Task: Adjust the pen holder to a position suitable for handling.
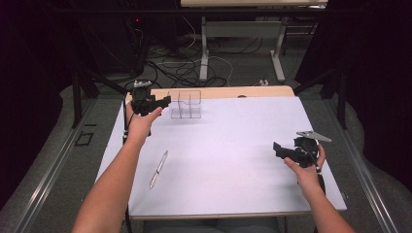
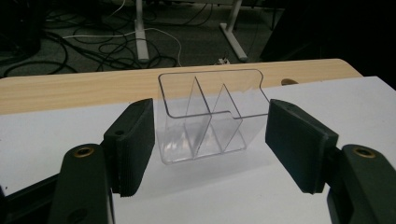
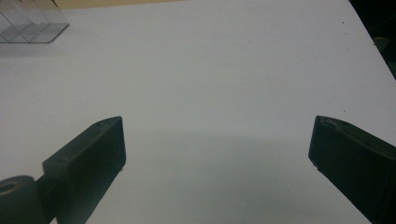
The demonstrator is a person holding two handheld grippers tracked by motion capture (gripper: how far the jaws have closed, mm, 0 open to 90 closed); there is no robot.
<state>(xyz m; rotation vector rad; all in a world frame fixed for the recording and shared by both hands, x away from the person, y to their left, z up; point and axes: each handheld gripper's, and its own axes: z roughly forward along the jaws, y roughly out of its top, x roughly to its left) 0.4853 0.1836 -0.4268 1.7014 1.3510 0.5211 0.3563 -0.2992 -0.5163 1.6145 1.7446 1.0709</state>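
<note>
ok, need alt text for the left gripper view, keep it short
A clear plastic organiser with three compartments stands upright on the white table surface, framed between the left gripper's two open black jaws, which do not touch it. Behind it run the table's light wooden edge and a grey floor with loose cables.

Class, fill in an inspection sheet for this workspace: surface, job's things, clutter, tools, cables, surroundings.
Surface: white table, wooden strip at the far edge.
Job's things: clear divided organiser upright near the far edge; pen lying at front left.
Clutter: nothing seen.
Tools: left tool open, jaws either side of the organiser, apart from it; right tool open over bare table.
Cables: loose bundle on the floor beyond the table.
Surroundings: dark curtains, another table's legs.
</note>
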